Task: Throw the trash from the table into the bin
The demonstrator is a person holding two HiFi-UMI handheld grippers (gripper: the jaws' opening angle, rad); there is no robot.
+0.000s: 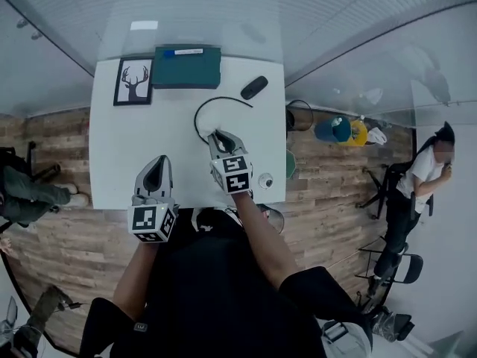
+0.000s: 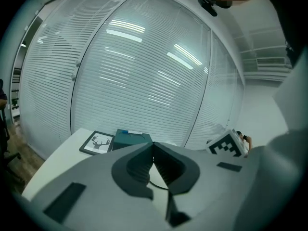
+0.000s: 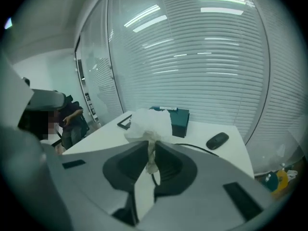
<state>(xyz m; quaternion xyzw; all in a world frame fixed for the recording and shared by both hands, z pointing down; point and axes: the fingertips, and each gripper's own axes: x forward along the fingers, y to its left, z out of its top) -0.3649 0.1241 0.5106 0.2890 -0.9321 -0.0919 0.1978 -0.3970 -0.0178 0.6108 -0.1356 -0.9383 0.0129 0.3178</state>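
head view: at the near edge of the white table [image 1: 112,162], the left claw [image 1: 157,161] hangs with its jaws pressed together; the left gripper view shows nothing between them. just right of it and a little farther in, the right claw [image 1: 220,136] is over the middle of the table. right gripper view: its jaws pinch a crumpled white tissue [image 3: 150,121], the trash, which bulges above the tips, clear of the table top. a small round object [image 1: 265,181] lies by the near right corner. beyond the right claw a black cable [image 1: 216,98] loops across the middle, and a black mouse [image 1: 254,87] sits toward the far right corner. along the far edge stand a teal box [image 1: 187,67] and, at the far left corner, a framed deer picture [image 1: 133,81]. a person [image 1: 417,192] is well apart from the table, to the right.
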